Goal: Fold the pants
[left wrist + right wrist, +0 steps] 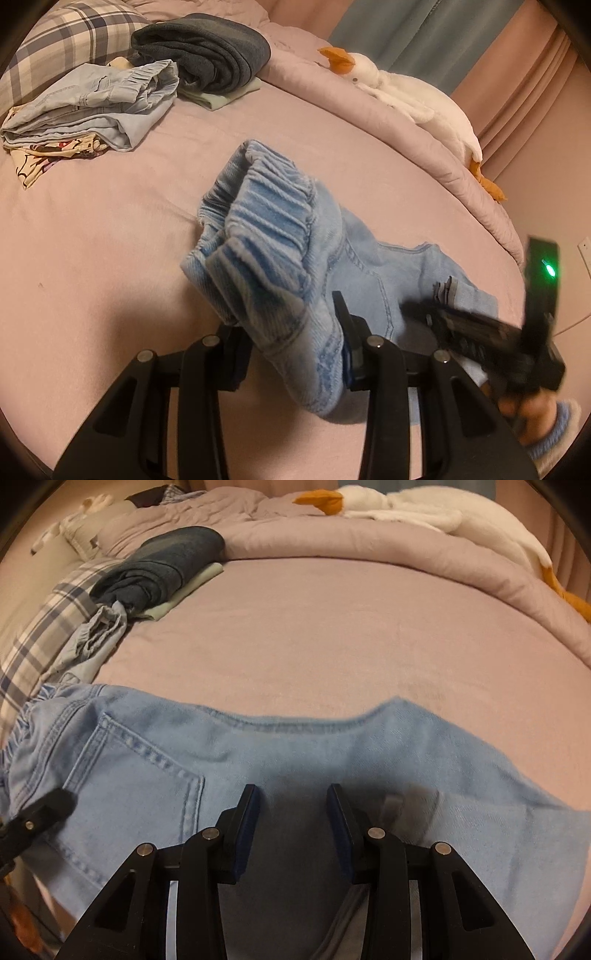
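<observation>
The light-blue denim pants lie across the near part of the pink-sheeted bed, back pocket up, legs running right. The left tongs are clenched on the bunched elastic waistband, lifting it off the sheet, probably so that end can be carried over the legs for a fold. The right tongs hover just above the denim mid-leg with jaws parted and nothing between them, likely placed to pin or pick up the cloth at the fold line. Far left, folded clothes sit stacked by a plaid pillow, apparently finished work kept out of the way.
</observation>
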